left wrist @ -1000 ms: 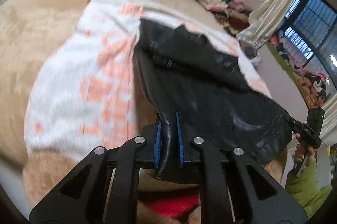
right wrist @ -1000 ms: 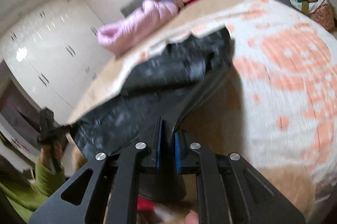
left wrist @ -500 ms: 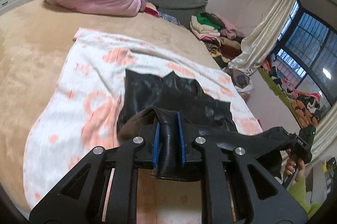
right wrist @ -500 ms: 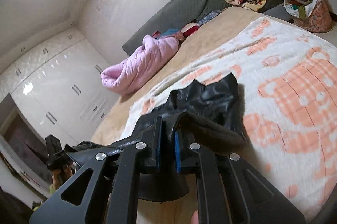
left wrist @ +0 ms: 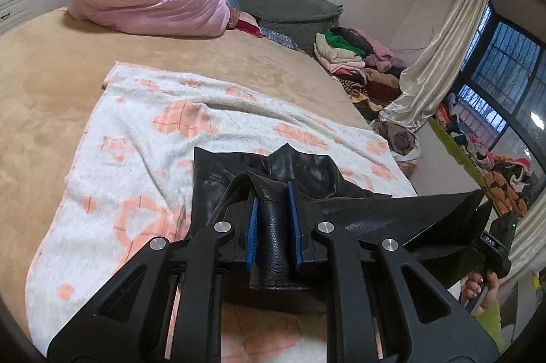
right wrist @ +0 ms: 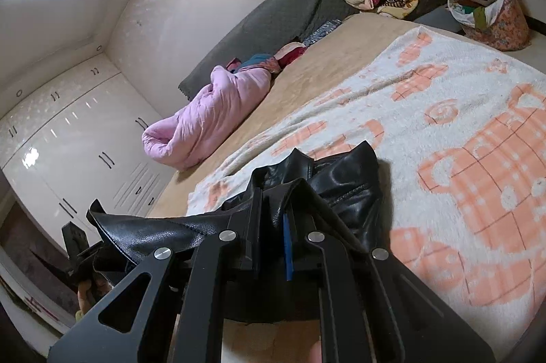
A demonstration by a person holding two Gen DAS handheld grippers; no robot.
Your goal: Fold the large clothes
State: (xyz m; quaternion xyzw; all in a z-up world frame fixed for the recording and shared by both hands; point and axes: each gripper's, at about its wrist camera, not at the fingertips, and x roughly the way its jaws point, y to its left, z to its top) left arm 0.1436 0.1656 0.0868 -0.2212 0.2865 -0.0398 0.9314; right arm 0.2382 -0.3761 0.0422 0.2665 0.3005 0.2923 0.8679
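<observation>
Overhead, blanket-covered bed (left wrist: 41, 83), wardrobe (right wrist: 85, 165).

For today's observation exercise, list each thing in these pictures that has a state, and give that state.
Black leather garment: part lifted, far end on the blanket.
Left gripper: shut on the garment.
Right gripper: shut on the garment.
White and orange patterned blanket: spread, slightly wrinkled.
Pink quilt: bundled up.
Cream curtain: drawn aside.

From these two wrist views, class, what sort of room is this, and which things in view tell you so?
Most likely a home bedroom: a wide bed with a rolled pink duvet at its head, built-in white wardrobes along one wall, and piled clothes beside the curtained window.
</observation>
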